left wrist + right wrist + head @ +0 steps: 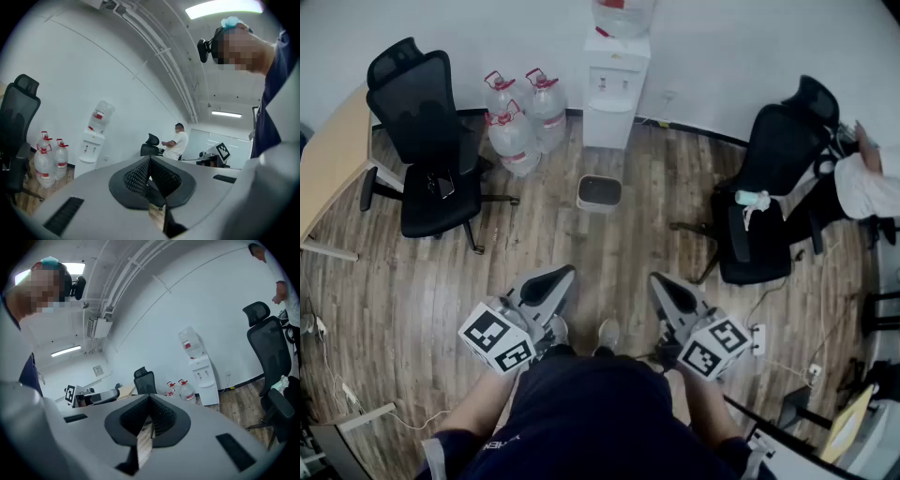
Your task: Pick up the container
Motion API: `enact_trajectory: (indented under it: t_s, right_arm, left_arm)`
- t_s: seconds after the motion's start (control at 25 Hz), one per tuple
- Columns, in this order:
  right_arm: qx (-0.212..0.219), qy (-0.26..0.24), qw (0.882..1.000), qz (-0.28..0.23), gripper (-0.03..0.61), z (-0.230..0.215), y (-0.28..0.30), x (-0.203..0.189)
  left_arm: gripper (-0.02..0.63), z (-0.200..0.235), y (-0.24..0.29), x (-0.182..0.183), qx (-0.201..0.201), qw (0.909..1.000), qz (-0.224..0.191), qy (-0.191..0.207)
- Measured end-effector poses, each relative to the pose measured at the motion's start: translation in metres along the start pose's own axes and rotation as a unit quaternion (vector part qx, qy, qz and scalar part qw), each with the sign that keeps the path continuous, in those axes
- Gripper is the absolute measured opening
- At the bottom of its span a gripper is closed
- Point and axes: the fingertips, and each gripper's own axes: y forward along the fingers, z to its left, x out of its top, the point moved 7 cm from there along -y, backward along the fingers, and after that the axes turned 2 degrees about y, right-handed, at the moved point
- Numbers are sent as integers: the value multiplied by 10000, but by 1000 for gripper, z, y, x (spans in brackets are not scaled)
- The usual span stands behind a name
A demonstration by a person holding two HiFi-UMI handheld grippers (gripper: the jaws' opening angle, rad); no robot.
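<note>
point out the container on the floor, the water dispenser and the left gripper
container [598,206], head view, front wall
water dispenser [615,94], head view, front panel
left gripper [562,277], head view, tips of its shut jaws

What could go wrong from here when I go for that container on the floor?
Both the left gripper and right gripper have their jaws shut and empty, so they may bump the container instead of grasping it. It stands ahead on the floor; the legs of the office chair to its right could catch a foot.
</note>
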Motion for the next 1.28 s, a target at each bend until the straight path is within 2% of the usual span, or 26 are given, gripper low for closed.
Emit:
enact_trajectory:
  t_s: [0.4,0.96,1.28]
  right_arm:
    - [28,105,9999,46,15,-14,-3,-2]
    - [277,147,9994,132,17,-71,-39,9]
    - [326,164,9989,305,17,-99,-17,19]
  left_arm:
    - [26,-5,9,-7,91,9999,39,-29]
    - [26,-40,50,-23,380,9993,49,46]
    - [26,-13,77,-25,525,9985,135,-61]
